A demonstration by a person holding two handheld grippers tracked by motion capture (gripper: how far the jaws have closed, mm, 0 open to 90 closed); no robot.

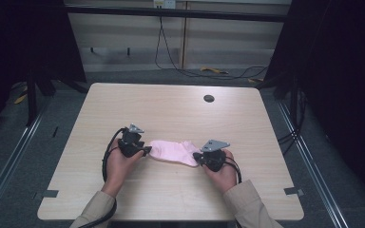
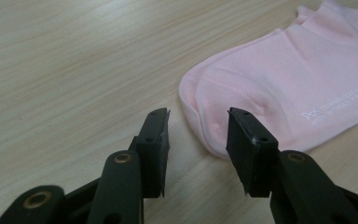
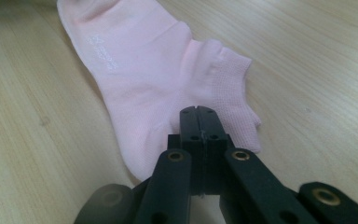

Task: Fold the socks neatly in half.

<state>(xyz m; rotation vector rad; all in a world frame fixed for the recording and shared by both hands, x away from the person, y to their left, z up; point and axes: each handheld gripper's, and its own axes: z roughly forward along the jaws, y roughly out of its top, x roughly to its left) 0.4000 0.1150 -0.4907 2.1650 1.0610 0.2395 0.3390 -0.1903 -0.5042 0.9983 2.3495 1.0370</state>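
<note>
A pale pink ankle sock (image 1: 173,152) lies flat near the middle of the wooden table (image 1: 171,109), toe to the left and cuff to the right. My left gripper (image 1: 147,151) sits at the toe end. In the left gripper view its jaws (image 2: 198,114) stand apart, with the sock's toe (image 2: 298,79) lying just ahead of them and no pad pressing on it. At the cuff end, my right gripper (image 1: 197,158) has its jaws (image 3: 198,112) closed together on the sock's (image 3: 140,70) fabric, beside the ribbed cuff.
A dark round cable hole (image 1: 208,98) is set in the table's far right part. Beyond the far edge, cables (image 1: 209,71) trail over the floor. Dark frame posts stand at both sides. Bare wood surrounds the sock.
</note>
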